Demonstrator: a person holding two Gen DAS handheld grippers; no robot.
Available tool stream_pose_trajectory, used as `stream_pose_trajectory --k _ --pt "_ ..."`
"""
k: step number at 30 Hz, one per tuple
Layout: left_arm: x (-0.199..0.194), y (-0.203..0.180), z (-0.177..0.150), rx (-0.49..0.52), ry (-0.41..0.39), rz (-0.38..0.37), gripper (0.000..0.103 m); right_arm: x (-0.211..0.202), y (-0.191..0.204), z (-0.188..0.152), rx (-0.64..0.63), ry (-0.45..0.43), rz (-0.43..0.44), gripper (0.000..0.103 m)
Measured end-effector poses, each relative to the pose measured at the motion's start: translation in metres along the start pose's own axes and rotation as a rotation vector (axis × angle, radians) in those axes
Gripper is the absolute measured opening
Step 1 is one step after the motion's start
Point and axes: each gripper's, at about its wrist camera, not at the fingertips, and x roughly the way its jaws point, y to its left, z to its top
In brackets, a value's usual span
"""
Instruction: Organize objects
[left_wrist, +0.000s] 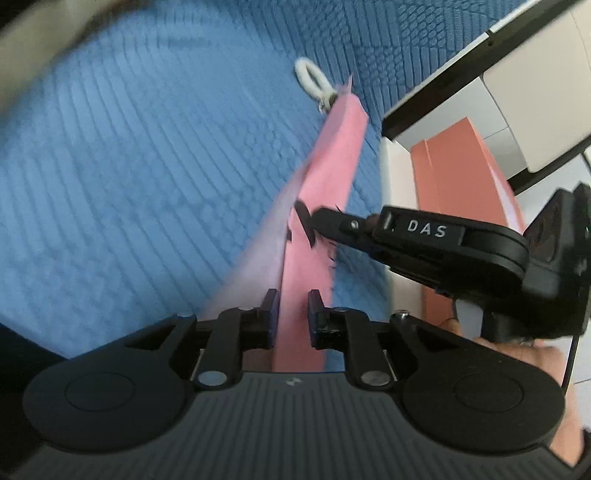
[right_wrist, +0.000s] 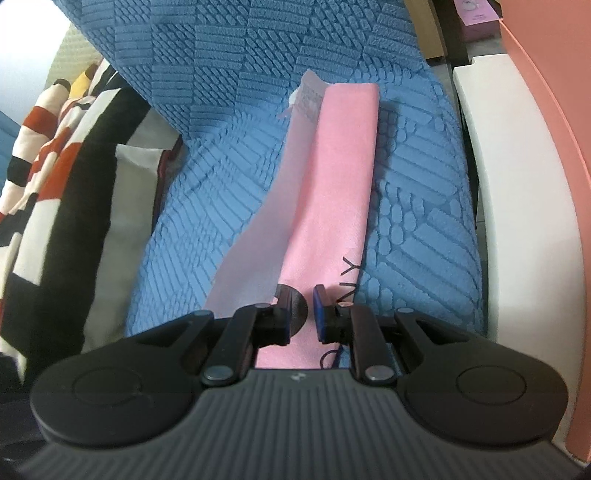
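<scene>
Pink cloth (right_wrist: 332, 206), folded into a long strip, lies stretched over the blue textured cover (right_wrist: 221, 221), beside a salmon box (left_wrist: 458, 173). Left gripper (left_wrist: 293, 306) has its fingers clamped on one end of the strip. Right gripper (right_wrist: 300, 314) has its fingers closed on the cloth near some dark printed lettering. A white ring (left_wrist: 310, 79) sits at the far end.

On my left wrist view I read "DAS" in white letters on the black body of the right gripper (left_wrist: 314, 225). On my right wrist view, dark letters "NY" stand on the pink cloth (right_wrist: 332, 206); the rest is hidden.
</scene>
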Motion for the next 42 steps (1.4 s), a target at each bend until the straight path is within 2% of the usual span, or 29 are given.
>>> stream_pose_trajectory --k 1,3,5,7,13,17,19,21,26,29,31,32,33,35,39,42 --pt "-0.006 -0.002 0.001 0.018 -0.022 0.009 0.018 0.000 0.001 0.000 -0.005 0.001 -0.001 0.016" --pt "-0.017 -0.003 0.003 0.029 -0.047 -0.022 0.018 0.001 0.002 0.000 -0.014 0.002 -0.012 0.013" --pt "-0.024 -0.004 0.004 0.048 -0.059 -0.049 0.018 0.001 0.003 0.000 -0.012 0.002 -0.014 0.013" --pt "-0.025 -0.007 0.002 0.083 -0.053 -0.042 0.018 0.001 0.001 0.000 -0.004 0.000 -0.014 0.012" --pt "0.015 -0.014 -0.001 0.140 0.030 0.040 0.016 0.001 0.003 0.002 -0.011 -0.011 -0.023 0.014" --pt "0.020 -0.012 0.003 0.122 0.014 0.030 0.016 -0.003 -0.003 0.008 -0.001 -0.037 -0.051 0.016" --pt "0.020 -0.010 0.003 0.113 0.014 0.029 0.016 -0.006 -0.006 0.011 0.010 -0.059 -0.068 0.025" --pt "0.018 -0.008 0.003 0.102 0.013 0.032 0.016 -0.010 -0.011 0.014 0.042 -0.086 -0.076 0.042" --pt "0.017 -0.007 0.006 0.090 0.017 0.045 0.016 -0.006 -0.022 0.017 0.119 -0.097 -0.060 0.042" --pt "0.015 -0.005 0.006 0.083 0.017 0.070 0.016 0.001 -0.018 0.014 0.141 -0.085 -0.022 0.041" --pt "0.014 -0.002 0.008 0.068 0.019 0.069 0.016 0.004 -0.012 0.013 0.138 -0.074 0.002 0.031" --pt "0.013 -0.001 0.009 0.059 0.022 0.066 0.016 0.007 -0.009 0.013 0.143 -0.061 0.020 0.019" --pt "0.013 0.000 0.009 0.056 0.022 0.069 0.016 0.010 -0.006 0.011 0.147 -0.049 0.035 0.013" --pt "0.010 0.001 0.009 0.058 0.017 0.082 0.016 0.016 0.005 0.008 0.123 -0.033 0.048 0.009" --pt "0.003 0.007 0.011 0.048 0.003 0.121 0.017 0.026 0.026 0.006 0.070 -0.010 0.060 0.008" --pt "-0.003 0.014 0.012 0.032 -0.005 0.135 0.017 0.029 0.037 0.006 0.038 -0.006 0.038 0.008"
